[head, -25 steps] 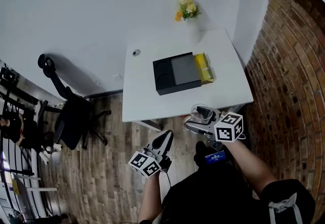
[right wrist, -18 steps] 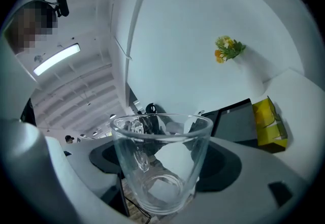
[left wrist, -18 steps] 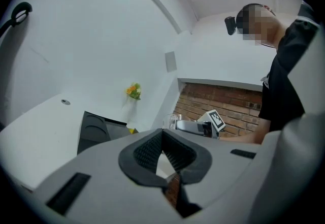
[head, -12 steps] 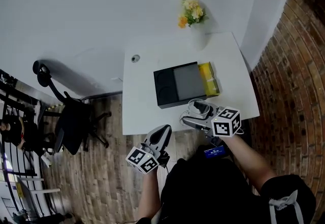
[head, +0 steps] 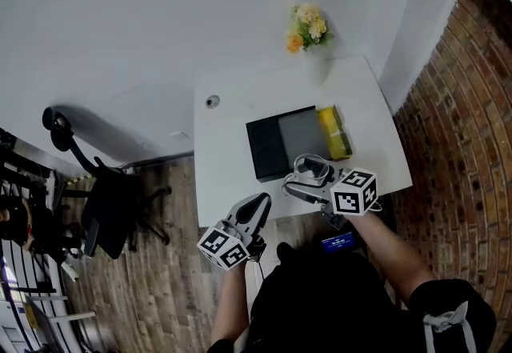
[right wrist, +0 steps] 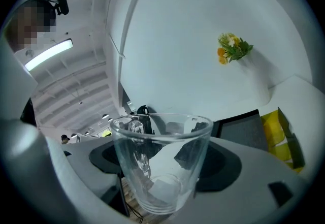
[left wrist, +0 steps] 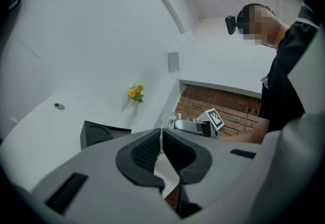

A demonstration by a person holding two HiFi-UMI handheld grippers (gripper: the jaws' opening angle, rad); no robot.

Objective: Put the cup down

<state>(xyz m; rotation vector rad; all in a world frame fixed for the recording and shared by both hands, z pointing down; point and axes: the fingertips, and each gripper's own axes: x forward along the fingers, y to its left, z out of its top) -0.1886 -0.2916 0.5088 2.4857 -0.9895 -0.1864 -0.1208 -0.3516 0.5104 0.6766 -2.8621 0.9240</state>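
A view from above of a person standing at a white table (head: pixel 228 143), with a two-jaw gripper in each hand. The right gripper (head: pixel 314 182) is clamped on a clear glass cup (right wrist: pixel 158 177). The cup stands upright between the two dark jaws, one pressing on each side of its wall, and its open rim rises above them. From above, the cup sits over the table's near edge, just in front of a black tray (head: pixel 268 153). A yellow object (head: pixel 334 134) lies against the tray's right side. A bunch of yellow and orange flowers (head: pixel 307 26) stands at the table's far edge. The left gripper (left wrist: pixel 160 142) is held lower and to the left, short of the table, with its jaws pressed together and nothing between them. A brick wall (head: pixel 456 119) runs along the right, and a black office chair (head: pixel 108 207) stands to the left.
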